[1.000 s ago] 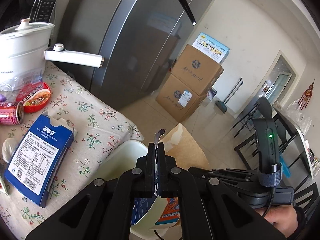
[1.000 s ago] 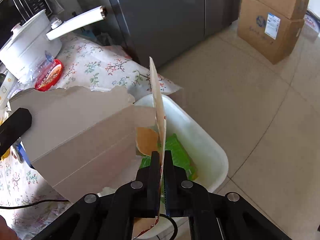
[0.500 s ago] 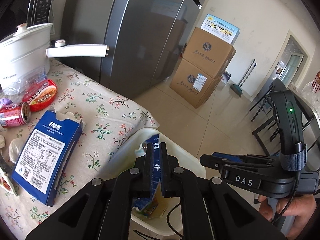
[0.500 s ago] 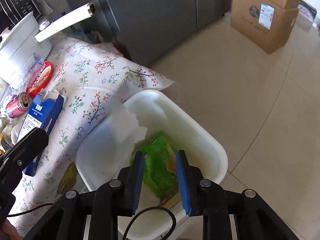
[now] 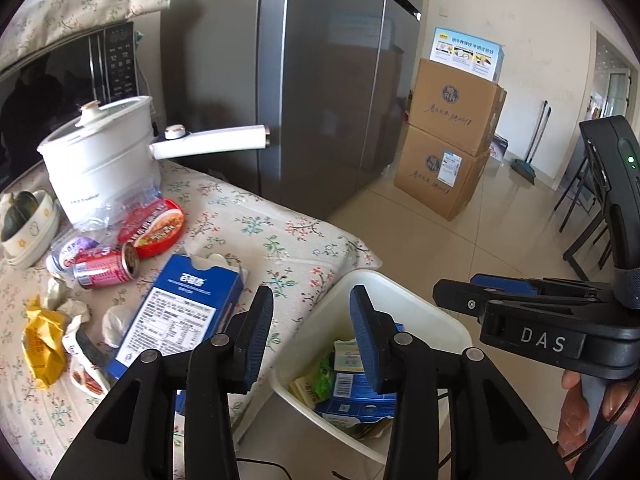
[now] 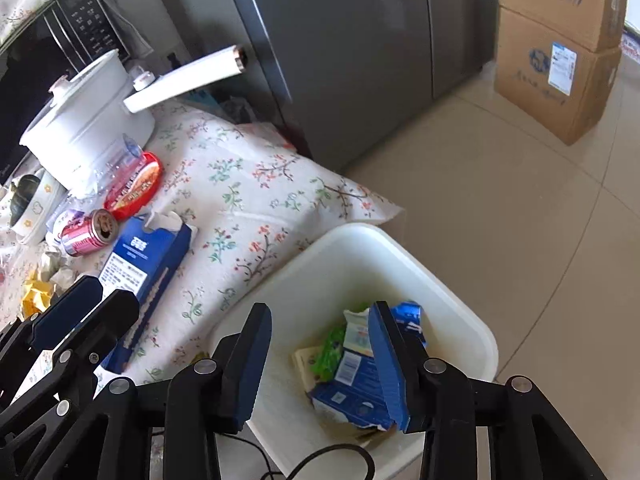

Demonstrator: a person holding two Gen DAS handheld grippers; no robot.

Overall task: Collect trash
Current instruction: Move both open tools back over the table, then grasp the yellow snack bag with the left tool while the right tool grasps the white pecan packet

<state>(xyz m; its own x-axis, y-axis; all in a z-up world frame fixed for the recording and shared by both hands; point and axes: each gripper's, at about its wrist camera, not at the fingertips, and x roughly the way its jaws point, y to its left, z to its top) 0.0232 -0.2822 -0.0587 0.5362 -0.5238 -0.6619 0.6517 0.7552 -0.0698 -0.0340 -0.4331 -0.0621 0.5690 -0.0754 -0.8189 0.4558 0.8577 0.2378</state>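
Both grippers hang over the white bin point(image 6: 460, 280), the left gripper point(image 5: 312, 316) and right gripper point(image 6: 320, 356) each with jaws just opened and nothing between them; the torn blue carton point(image 6: 356, 396) now lies inside the bin on green wrapping. Beside the bin, on the counter point(image 5: 248, 224), wait a blue box point(image 5: 180, 320), a red can point(image 5: 106, 266) and a yellow wrapper point(image 5: 40, 344). Risk, as I judge it: the can may roll away when nudged, and the bin stands close enough to be knocked.

White lettering "DAS" stands on the black right tool point(image 5: 476, 294), right of frame. Print on the blue carton point(image 5: 176, 316) and stacked cardboard boxes point(image 5: 448, 140) is too small to read.
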